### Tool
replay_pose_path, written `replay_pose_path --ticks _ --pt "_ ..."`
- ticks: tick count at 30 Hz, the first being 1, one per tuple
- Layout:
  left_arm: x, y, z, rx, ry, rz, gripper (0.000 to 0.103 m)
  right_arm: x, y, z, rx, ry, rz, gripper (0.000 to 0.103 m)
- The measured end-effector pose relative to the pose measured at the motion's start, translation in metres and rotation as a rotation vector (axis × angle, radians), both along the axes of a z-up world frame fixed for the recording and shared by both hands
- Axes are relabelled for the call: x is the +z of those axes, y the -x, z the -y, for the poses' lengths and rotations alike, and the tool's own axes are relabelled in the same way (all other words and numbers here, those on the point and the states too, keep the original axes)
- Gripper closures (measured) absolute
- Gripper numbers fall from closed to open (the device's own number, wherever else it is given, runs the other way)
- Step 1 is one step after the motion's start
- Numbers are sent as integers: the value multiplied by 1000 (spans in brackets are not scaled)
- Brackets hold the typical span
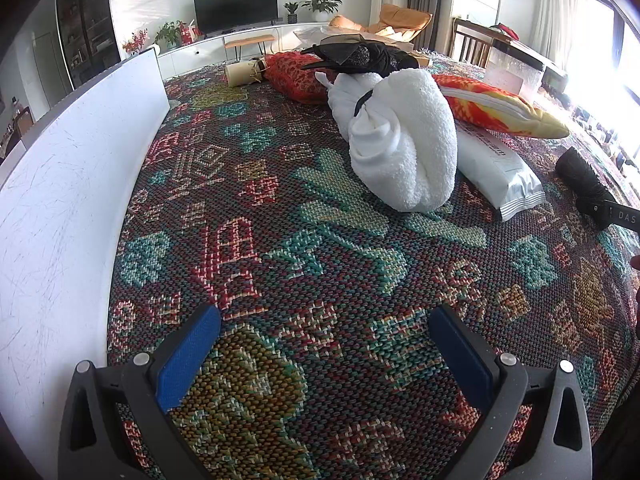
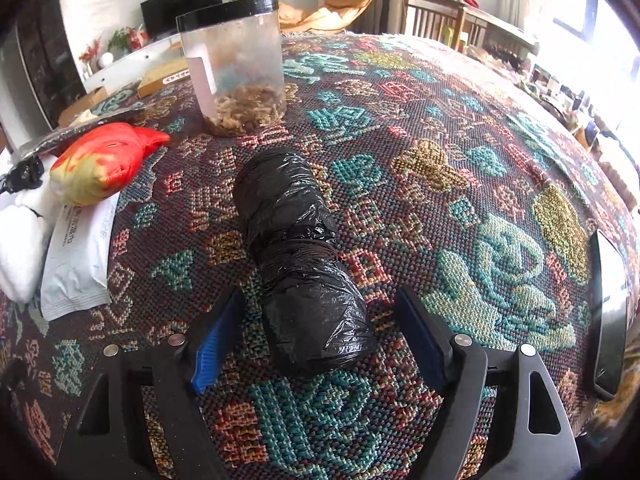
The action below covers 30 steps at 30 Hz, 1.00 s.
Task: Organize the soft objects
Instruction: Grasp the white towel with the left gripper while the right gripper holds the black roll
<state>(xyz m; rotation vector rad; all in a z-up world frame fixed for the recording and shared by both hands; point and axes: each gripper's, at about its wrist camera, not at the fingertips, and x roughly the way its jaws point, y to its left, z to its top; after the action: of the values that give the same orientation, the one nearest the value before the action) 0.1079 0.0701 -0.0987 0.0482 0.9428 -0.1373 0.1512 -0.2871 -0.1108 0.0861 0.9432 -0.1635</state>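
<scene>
Here, left wrist view: the left gripper point(image 1: 324, 354) hangs over bare patterned blanket point(image 1: 280, 208), jaws wide, nothing between them, tilted steeply down toward the cloth. The rolled white towel point(image 1: 404, 140) lies well ahead of it, touching a white foil pouch point(image 1: 500, 172) and a red-yellow cushion point(image 1: 500, 108); a black garment point(image 1: 360, 56) sits on top of the pile. Risk: if this gripper reaches for the towel, the loose roll could unwind or drag the pouch along, since they lie pressed together. Right wrist view: the right gripper point(image 2: 320, 328) is angled down with jaws wide, straddling the near end of the black plastic-wrapped roll point(image 2: 300, 256), which lies on the blanket; the pads do not press on it. Risk: the wrap looks slick and crinkled, so a closing grip near the end could slip off or squeeze the bundle out forward. A clear jar point(image 2: 236, 68) stands beyond it, and a phone point(image 2: 610, 316) lies at the right; a pushed roll could knock the jar.
</scene>
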Motion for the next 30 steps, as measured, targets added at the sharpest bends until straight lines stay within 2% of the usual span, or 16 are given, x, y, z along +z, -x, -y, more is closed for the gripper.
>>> replay_pose_path --ticks 30 --pt "0 0 0 0 0 0 0 -2 -3 2 -5 1 3 19"
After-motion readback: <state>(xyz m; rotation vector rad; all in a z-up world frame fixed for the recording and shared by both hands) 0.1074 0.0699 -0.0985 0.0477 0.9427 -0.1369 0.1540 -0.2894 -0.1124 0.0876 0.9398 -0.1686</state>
